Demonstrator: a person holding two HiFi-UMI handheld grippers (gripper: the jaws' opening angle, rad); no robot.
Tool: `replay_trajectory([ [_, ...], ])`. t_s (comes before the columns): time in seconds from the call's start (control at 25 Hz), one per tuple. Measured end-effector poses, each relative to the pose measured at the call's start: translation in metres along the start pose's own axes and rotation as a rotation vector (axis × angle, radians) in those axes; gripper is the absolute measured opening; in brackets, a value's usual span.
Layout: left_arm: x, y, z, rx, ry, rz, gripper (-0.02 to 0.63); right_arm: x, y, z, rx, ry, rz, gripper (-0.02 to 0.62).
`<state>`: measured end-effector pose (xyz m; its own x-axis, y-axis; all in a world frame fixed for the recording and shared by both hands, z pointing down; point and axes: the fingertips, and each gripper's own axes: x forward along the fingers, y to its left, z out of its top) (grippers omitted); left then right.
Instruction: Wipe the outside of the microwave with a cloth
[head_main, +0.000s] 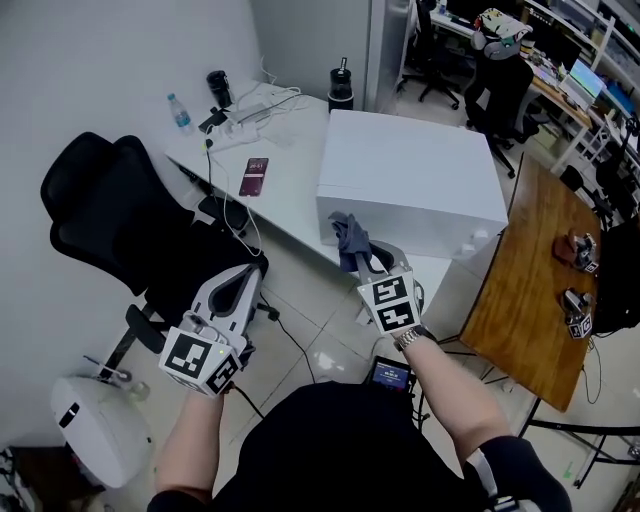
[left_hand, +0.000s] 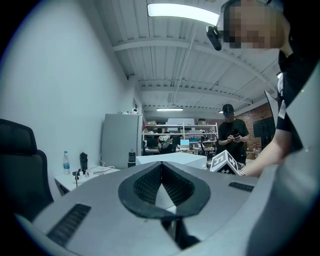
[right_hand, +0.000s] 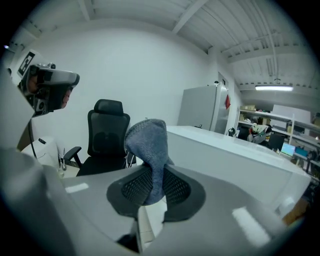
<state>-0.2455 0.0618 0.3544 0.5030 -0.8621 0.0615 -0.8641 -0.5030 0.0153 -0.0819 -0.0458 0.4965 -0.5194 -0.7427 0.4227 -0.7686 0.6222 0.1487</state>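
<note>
Just before the microwave (head_main: 410, 170) on the white desk (head_main: 290, 195), clamps the cloth (head_main: 348, 235) in the right gripper (head_main: 362, 258); holds the left gripper (head_main: 245, 280) closed and empty. Seems not yet to touch the casing, so leaves all wiping undone.

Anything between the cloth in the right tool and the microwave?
Nothing visible. The cloth, clamped in the right tool, is up by the near corner of the microwave with only open air between. The office chair sits off to the left.
</note>
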Motion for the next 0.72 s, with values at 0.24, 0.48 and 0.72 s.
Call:
replay_trajectory([
  [0.24, -0.013, 0.023, -0.003, 0.005, 0.011, 0.052, 0.005, 0.041, 0.017, 0.002, -0.005, 0.020, 0.036, 0.049],
  [0.48, -0.017, 0.041, -0.003, 0.012, 0.024, 0.078, 0.005, 0.075, 0.018, 0.002, 0.019, 0.047, 0.040, 0.049],
  [0.72, -0.017, 0.056, -0.007, 0.016, 0.033, 0.083, 0.005, 0.100, 0.013, -0.009, 0.058, 0.093, 0.023, 0.049],
])
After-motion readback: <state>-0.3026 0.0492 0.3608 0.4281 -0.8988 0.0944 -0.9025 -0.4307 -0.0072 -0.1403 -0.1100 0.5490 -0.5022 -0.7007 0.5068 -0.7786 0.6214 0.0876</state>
